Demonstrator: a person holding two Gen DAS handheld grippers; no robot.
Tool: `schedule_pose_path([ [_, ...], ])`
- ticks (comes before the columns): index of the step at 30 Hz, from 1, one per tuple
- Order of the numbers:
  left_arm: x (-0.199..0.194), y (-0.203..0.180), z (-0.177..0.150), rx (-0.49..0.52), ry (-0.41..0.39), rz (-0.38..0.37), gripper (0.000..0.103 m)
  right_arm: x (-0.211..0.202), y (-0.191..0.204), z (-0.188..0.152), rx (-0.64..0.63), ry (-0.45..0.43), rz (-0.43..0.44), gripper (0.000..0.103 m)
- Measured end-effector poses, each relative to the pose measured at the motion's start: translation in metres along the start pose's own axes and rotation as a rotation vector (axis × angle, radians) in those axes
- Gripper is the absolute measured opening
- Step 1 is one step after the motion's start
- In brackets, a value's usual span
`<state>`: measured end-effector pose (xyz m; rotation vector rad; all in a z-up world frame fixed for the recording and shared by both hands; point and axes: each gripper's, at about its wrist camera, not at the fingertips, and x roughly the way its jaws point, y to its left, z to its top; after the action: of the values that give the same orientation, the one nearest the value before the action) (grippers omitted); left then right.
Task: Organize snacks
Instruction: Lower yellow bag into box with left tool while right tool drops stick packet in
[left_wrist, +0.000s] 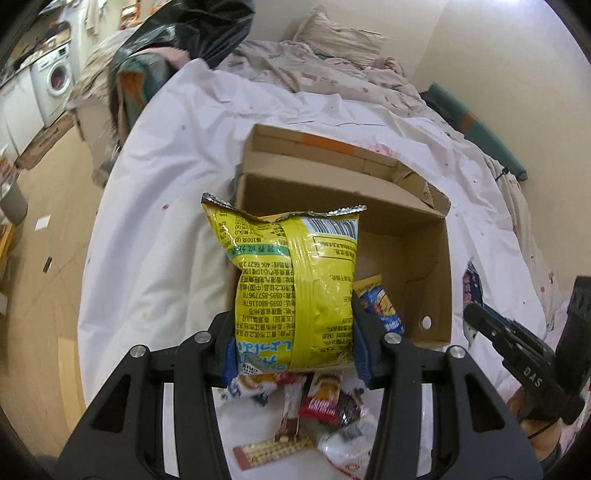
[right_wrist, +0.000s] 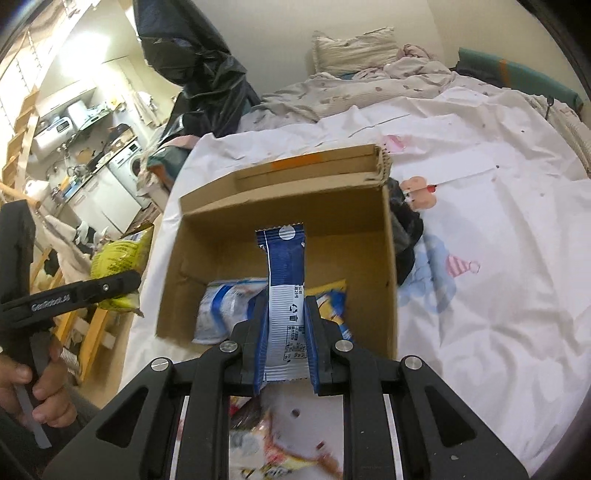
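A: We're holding two snacks at once here. The left tool (left_wrist: 295, 332) is clenching the yellow bag (left_wrist: 295, 280) by its lower end, so the bag is standing up in front of the box (left_wrist: 406, 243).

B: And the right tool (right_wrist: 284, 354) is pinching the blue stick pack (right_wrist: 282, 280) tight near one end, so most of the pack is sticking out over the open box.

A: Gripping at the ends is making sense to us: the free length is hanging clear of the jaws, so each snack should drop in cleanly.

B: The box is sitting on the bed (right_wrist: 480, 295), flaps open, with a couple of packets (right_wrist: 221, 306) already lying on its floor.

A: Below our tools, loose snacks (left_wrist: 314, 424) are waiting on the sheet, just beside the near wall of the box.

B: So we're judging ourselves partway through: two in the air, a few packed, a small pile to go.
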<state>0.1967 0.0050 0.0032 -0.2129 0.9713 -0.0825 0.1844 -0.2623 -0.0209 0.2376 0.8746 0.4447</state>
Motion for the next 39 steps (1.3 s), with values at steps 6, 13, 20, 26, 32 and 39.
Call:
schedule_pose_path([
  [6,0.019,-0.019,0.01,0.043,-0.007,0.003,0.044,0.019,-0.021,0.016,0.054,0.013,-0.015,0.019],
  [13,0.061,-0.028,0.005,0.091,0.012,0.038,0.044,0.036,-0.03,0.01,0.095,0.061,-0.028,0.019],
  [20,0.08,-0.026,-0.001,0.118,0.026,0.034,0.044,0.055,-0.037,0.007,0.113,0.11,-0.057,0.019],
  [26,0.088,-0.024,-0.004,0.105,0.045,0.026,0.045,0.068,-0.041,0.005,0.133,0.149,-0.061,0.019],
  [32,0.088,-0.028,-0.004,0.125,0.038,0.018,0.045,0.077,-0.041,-0.001,0.145,0.199,-0.06,0.019],
  [39,0.086,-0.029,-0.006,0.126,0.038,0.016,0.047,0.079,-0.042,-0.002,0.153,0.208,-0.062,0.02],
])
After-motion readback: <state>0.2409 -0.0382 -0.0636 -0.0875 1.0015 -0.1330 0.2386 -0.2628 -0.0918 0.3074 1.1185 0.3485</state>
